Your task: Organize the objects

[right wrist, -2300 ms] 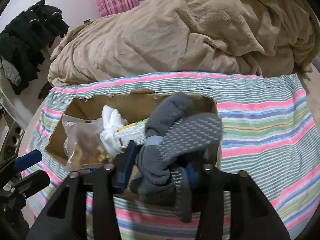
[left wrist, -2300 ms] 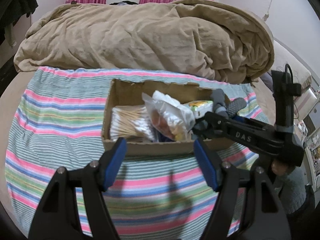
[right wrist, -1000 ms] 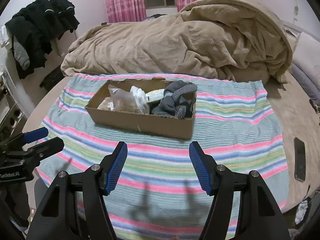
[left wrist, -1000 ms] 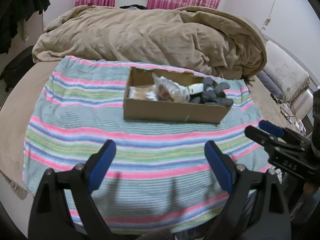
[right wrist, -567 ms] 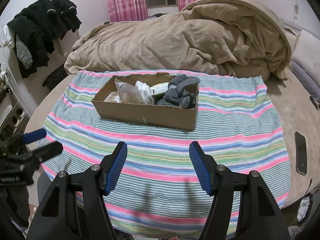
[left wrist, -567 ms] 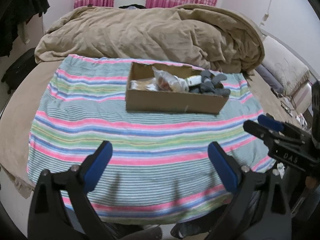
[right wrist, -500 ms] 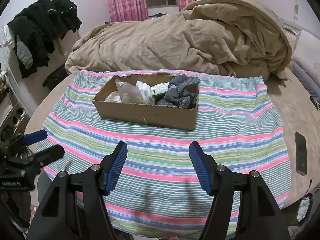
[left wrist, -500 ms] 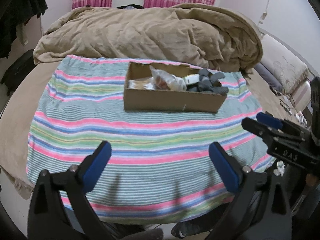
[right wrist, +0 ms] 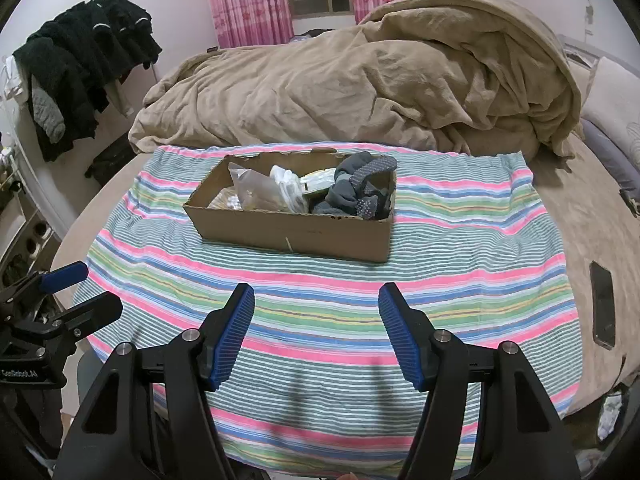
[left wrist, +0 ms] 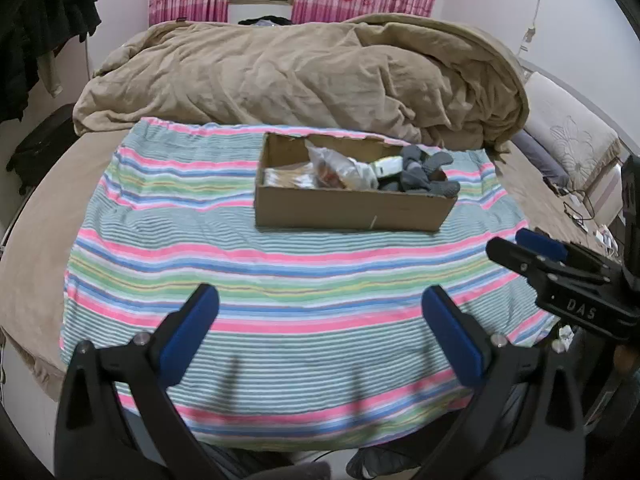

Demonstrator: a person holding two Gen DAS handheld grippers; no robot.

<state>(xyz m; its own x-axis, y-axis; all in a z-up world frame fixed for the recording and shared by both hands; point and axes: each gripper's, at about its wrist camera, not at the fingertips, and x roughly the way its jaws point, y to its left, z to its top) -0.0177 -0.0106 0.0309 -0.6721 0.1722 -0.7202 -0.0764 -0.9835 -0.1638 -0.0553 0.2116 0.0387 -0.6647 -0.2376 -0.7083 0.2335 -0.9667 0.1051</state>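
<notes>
Both claws (left claw (left wrist: pixel 320 322), right claw (right wrist: pixel 316 334)) released, empty, well short of the filled cardboard box (right wrist: pixel 296 236).

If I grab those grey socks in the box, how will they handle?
The grey socks look soft and floppy, bunched at the cardboard box's right end, so they'd probably droop. Their dotted soles may add grip. Likely light.

Both wrist views downward, sharing cardboard box (left wrist: pixel 352 210)

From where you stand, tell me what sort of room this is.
Most likely a bedroom: a rumpled tan duvet heaped on a bed, pink patterned curtains at a window, and dark clothes hanging by the wall.
</notes>
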